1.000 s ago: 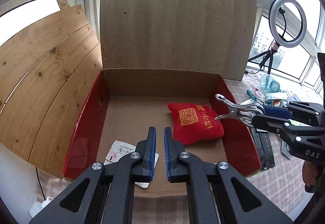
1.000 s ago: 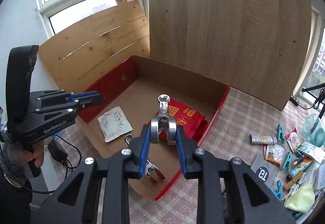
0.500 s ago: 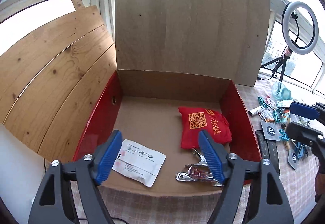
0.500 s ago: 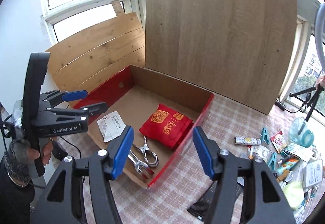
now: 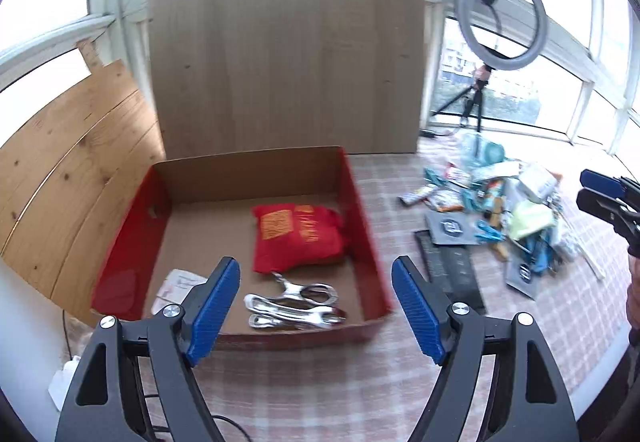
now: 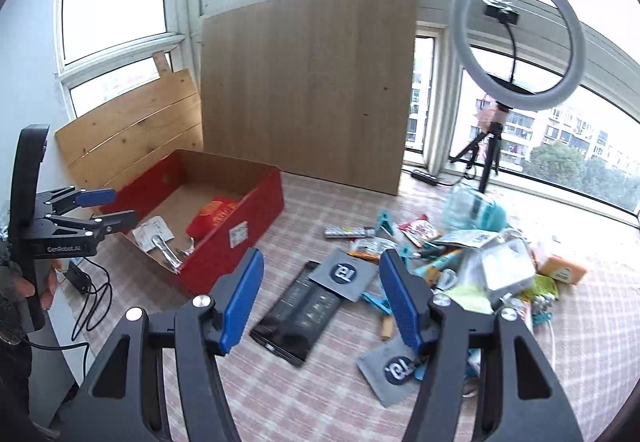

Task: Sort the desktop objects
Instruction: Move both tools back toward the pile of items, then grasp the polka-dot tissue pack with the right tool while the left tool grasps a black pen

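Note:
A red cardboard box [image 5: 370, 242] sits on the checked tablecloth, lid up. Inside lie a red pouch [image 5: 298, 238], silver metal clips [image 5: 294, 304] near the front, and a white packet [image 5: 176, 282]. My left gripper [image 5: 316, 306] is open and empty, held in front of the box's near wall. My right gripper [image 6: 322, 298] is open and empty, above a black packet [image 6: 306, 310] and a grey sachet [image 6: 344, 274] to the right of the box [image 6: 236, 226]. A pile of mixed small objects [image 6: 488, 262] lies further right.
A wooden board [image 6: 308, 89] and plank panel [image 6: 132, 125] lean against the windows behind the box. A ring light on a tripod [image 6: 514, 33] stands at the back right. Another grey sachet [image 6: 394, 370] lies near the right gripper. Cables [image 6: 90, 298] hang off the table's left edge.
The right gripper let go of the metal clip into the box, opened and swung right over the loose objects. The left gripper opened and pulled back from the box.

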Tool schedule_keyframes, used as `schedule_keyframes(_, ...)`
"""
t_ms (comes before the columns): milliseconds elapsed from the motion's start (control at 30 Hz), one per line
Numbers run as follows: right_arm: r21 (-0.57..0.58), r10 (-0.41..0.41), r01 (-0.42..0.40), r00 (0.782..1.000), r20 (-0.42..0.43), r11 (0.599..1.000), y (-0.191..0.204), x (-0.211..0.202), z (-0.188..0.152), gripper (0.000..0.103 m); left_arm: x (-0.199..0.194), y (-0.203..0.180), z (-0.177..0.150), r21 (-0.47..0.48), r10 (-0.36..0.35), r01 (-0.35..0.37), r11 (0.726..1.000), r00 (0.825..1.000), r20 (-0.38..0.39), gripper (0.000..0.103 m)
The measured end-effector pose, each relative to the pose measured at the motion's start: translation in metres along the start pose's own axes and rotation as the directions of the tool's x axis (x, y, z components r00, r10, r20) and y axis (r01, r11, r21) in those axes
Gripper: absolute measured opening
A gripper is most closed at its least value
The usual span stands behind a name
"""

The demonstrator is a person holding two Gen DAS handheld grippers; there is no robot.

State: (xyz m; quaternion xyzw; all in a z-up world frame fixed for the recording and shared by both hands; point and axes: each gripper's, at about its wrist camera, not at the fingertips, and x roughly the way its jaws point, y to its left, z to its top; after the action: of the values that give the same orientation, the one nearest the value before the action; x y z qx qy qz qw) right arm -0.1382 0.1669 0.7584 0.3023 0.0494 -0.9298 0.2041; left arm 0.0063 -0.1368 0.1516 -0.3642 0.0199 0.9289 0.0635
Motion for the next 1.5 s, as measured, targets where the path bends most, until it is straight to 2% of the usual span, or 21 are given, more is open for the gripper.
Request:
schedule_keyframes(233,0.098,-0.116,0.117,0.993,-0.01,0.988,-0.079,-0.049,-0.055,0.062,-0.011,-0.059,-0.014,0.053,-0.118,0.116,0.992,0.993,0.025,0.077)
schedule_keyframes(400,0.229,-0.243,0.237,0.97,-0.003,0.944,-0.135,-0.085,-0.101,0.062,0.001,-0.111,-0.027,0.107,-0.192,0.191,0.976,0.981,0.007,0.077)
schedule_keyframes(567,0.296,-0.302,0.303,0.952,-0.049,0.906,-0.177,-0.103,-0.136,0.062,0.012,-0.167,-0.036,0.18,-0.253,0.25,0.951,0.967,-0.008,0.077)
schedule_keyframes(633,0.298,-0.29,0.295,0.955,-0.061,0.908,-0.185,-0.106,-0.145,0.062,0.018,-0.188,-0.037,0.208,-0.279,0.277,0.938,0.96,-0.02,0.077)
schedule_keyframes(767,0.218,-0.295,0.306,0.952,-0.08,0.927,-0.187,-0.104,-0.156,0.062,0.033,-0.228,-0.037,0.256,-0.321,0.326,0.91,0.945,-0.062,0.077)
schedule_keyframes(967,0.107,-0.226,0.238,0.968,-0.109,0.965,-0.187,-0.077,-0.152,0.061,0.064,-0.276,-0.035,0.355,-0.283,0.297,0.886,0.955,-0.092,0.076)
schedule_keyframes(1133,0.033,-0.172,0.178,0.974,-0.147,0.983,-0.185,-0.041,-0.143,0.061,0.101,-0.293,-0.033,0.368,-0.291,0.334,0.868,0.942,-0.169,0.067)
schedule_keyframes(1300,-0.024,-0.157,0.155,0.968,-0.197,0.988,-0.183,-0.004,-0.141,0.061,0.129,-0.304,-0.03,0.372,-0.289,0.35,0.86,0.934,-0.21,0.052)
schedule_keyframes(1500,-0.033,-0.103,0.098,0.972,-0.211,0.995,-0.186,0.016,-0.138,0.061,0.145,-0.314,-0.03,0.403,-0.284,0.361,0.841,0.929,-0.239,0.042)
